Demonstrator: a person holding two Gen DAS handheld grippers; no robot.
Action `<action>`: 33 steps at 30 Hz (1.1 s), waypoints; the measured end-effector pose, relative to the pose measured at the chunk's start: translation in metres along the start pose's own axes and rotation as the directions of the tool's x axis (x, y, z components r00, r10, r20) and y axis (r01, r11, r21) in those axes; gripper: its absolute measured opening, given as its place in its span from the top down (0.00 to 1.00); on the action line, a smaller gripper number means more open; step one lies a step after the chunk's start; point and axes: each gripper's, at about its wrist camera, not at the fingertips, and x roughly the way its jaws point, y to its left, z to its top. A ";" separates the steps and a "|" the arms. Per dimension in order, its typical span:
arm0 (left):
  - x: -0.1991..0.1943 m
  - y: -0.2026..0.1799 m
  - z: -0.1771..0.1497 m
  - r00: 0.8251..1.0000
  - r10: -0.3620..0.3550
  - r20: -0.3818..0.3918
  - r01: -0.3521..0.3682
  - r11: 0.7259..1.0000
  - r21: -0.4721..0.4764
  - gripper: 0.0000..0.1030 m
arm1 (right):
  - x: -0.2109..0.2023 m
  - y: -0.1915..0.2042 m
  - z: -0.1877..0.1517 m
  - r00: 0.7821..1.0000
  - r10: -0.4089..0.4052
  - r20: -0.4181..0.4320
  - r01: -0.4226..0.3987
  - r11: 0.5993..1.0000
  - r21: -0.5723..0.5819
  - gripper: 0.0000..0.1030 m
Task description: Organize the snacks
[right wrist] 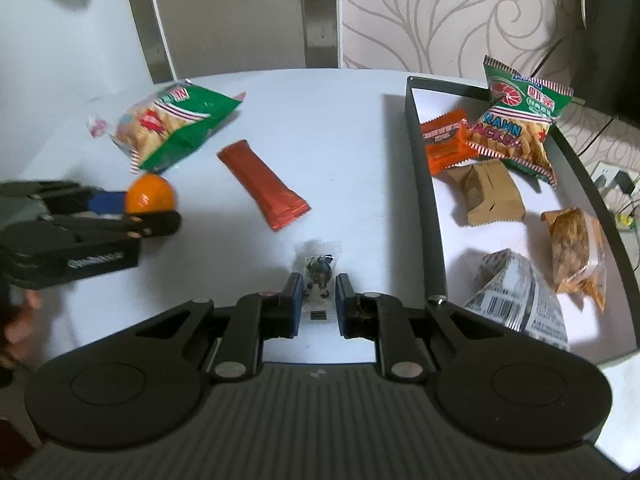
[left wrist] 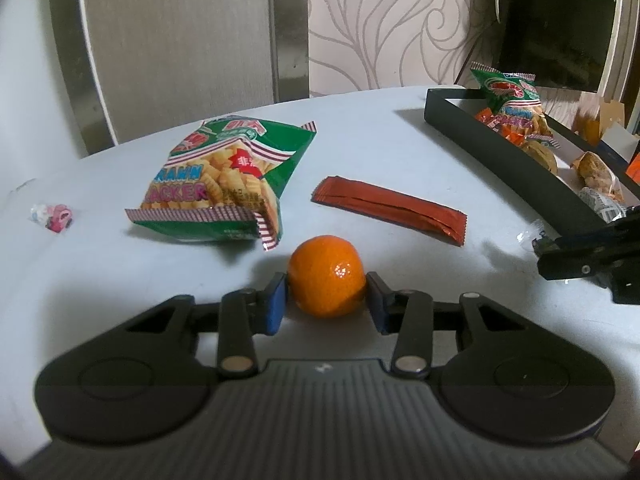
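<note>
My left gripper (left wrist: pixel 326 298) is shut on a small orange (left wrist: pixel 326 280) just above the white table; it also shows in the right wrist view (right wrist: pixel 151 199). My right gripper (right wrist: pixel 318 300) has its jaws around a small clear-wrapped candy (right wrist: pixel 319 272) lying on the table, with narrow gaps on both sides. A green prawn cracker bag (left wrist: pixel 224 184) and a red bar wrapper (left wrist: pixel 390 210) lie on the table. A black tray (right wrist: pixel 424 184) on the right holds another cracker bag (right wrist: pixel 516 128), an orange packet (right wrist: pixel 444 140) and several wrapped snacks.
A small pink and white candy (left wrist: pixel 54 216) lies at the table's left. The right gripper shows at the left wrist view's right edge (left wrist: pixel 592 256). A chair back (left wrist: pixel 176 40) stands behind the table, a dark screen (left wrist: pixel 560 24) at the back right.
</note>
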 end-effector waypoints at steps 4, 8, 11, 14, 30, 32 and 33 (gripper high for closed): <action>-0.002 -0.002 0.002 1.000 0.003 0.011 -0.003 1.000 0.004 0.57 | -0.013 0.000 0.000 1.000 0.029 0.011 -0.029 0.999 0.028 0.80; -0.004 -0.002 0.002 1.000 0.005 0.011 -0.005 1.000 0.003 0.57 | -0.022 0.001 -0.004 0.999 0.046 0.017 -0.047 0.998 0.035 0.80; -0.005 -0.004 0.001 1.000 0.011 0.007 -0.012 1.000 0.007 0.57 | -0.029 0.000 -0.006 0.998 0.056 0.024 -0.057 0.998 0.038 0.80; -0.007 -0.005 0.000 1.000 0.017 0.006 -0.017 1.000 0.009 0.57 | -0.033 -0.002 -0.008 0.998 0.061 0.030 -0.062 0.997 0.046 0.80; -0.012 -0.022 0.006 0.999 0.029 0.012 -0.030 0.999 0.027 0.57 | -0.055 -0.013 -0.025 0.995 0.086 0.046 -0.090 0.992 0.088 0.80; -0.013 -0.027 0.011 0.999 0.027 0.022 -0.028 0.999 0.030 0.57 | -0.060 -0.015 -0.026 0.995 0.086 0.054 -0.091 0.992 0.092 0.80; -0.014 -0.028 0.012 0.999 0.027 0.026 -0.028 0.999 0.033 0.57 | -0.062 -0.015 -0.027 0.995 0.086 0.057 -0.091 0.991 0.094 0.80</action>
